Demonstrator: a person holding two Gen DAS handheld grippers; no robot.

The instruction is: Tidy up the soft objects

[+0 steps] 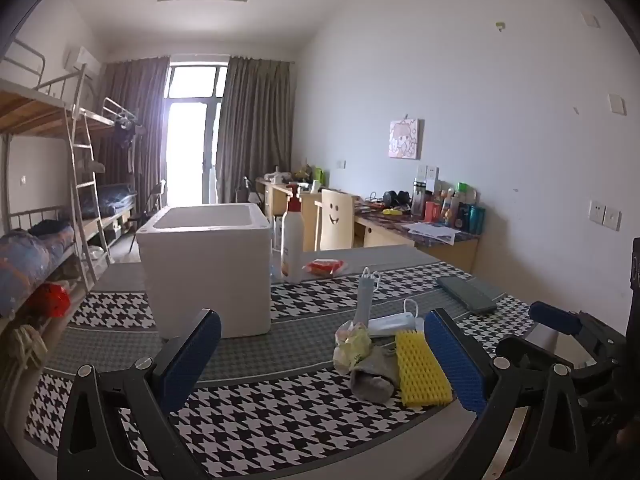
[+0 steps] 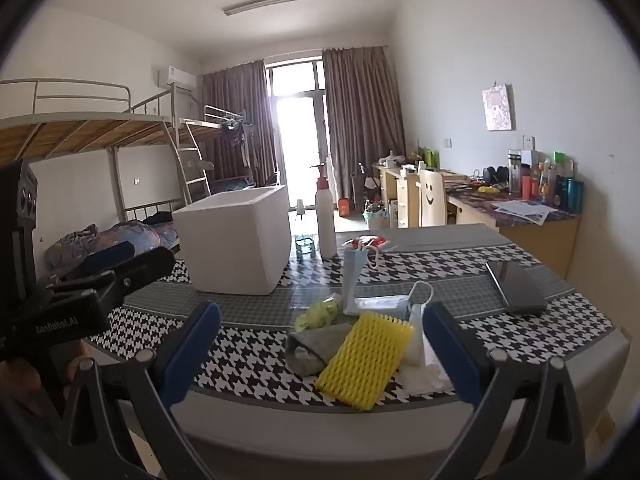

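We hold both grippers, left [image 1: 322,354] and right [image 2: 320,350], jaws wide apart, nothing gripped; yellow foam net [image 2: 364,360] lies on table [image 2: 520,320] by grey cloth [image 2: 316,346].

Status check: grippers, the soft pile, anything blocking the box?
Left gripper and right gripper open, empty. Yellow foam mesh sleeve and grey felt pouch piled on houndstooth table. White foam box open; path clear.

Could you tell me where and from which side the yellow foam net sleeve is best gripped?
Probably across the near, lower end of the yellow foam net sleeve, approached from the table's front edge: it lies flat and bare there, while its far end leans on the grey cloth and face masks.
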